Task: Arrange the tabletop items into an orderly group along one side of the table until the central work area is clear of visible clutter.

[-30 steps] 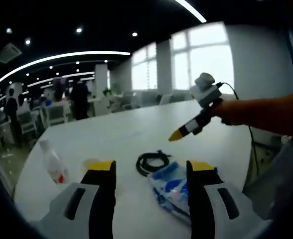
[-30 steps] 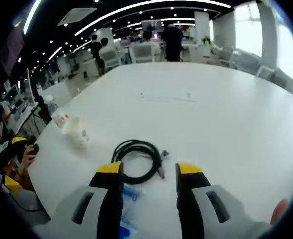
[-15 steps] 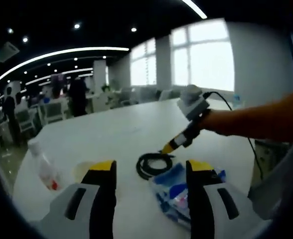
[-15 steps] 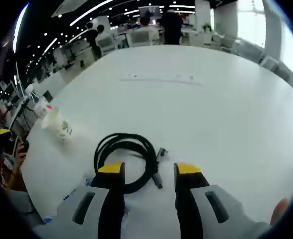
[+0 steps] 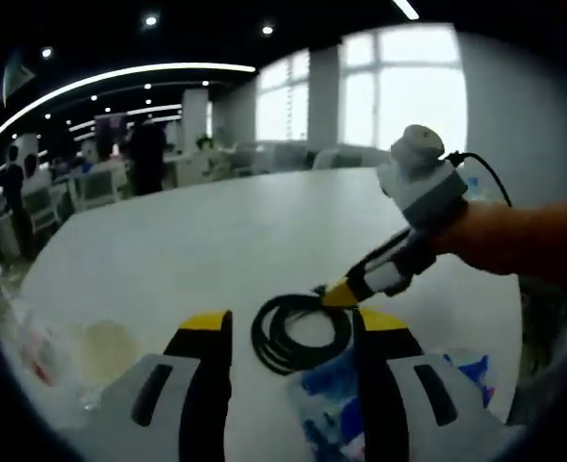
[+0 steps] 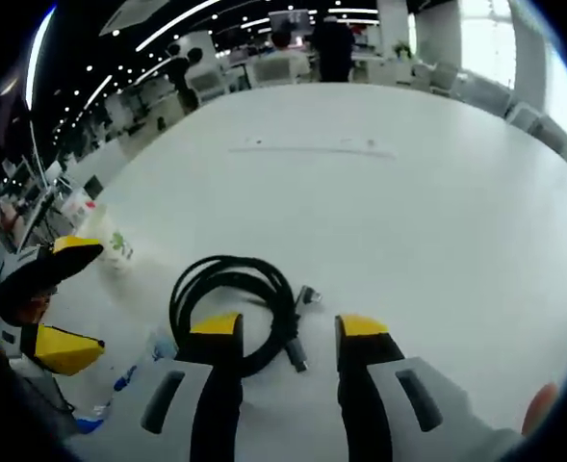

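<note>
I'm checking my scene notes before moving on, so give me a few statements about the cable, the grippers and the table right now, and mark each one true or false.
1. The black cable lies coiled in a loop on the white table. True.
2. The right gripper is shut on the cable. False: its jaws stand apart, with the coil in front of them and part of the loop between the tips.
3. The left gripper has its jaws open. True.
4. In the left gripper view, the right gripper's yellow tip is near the edge of the cable coil. True.
5. The cable hangs off the table's edge. False: the whole coil rests on the tabletop.
6. A blue-printed plastic packet lies beside the coil. True.
</note>
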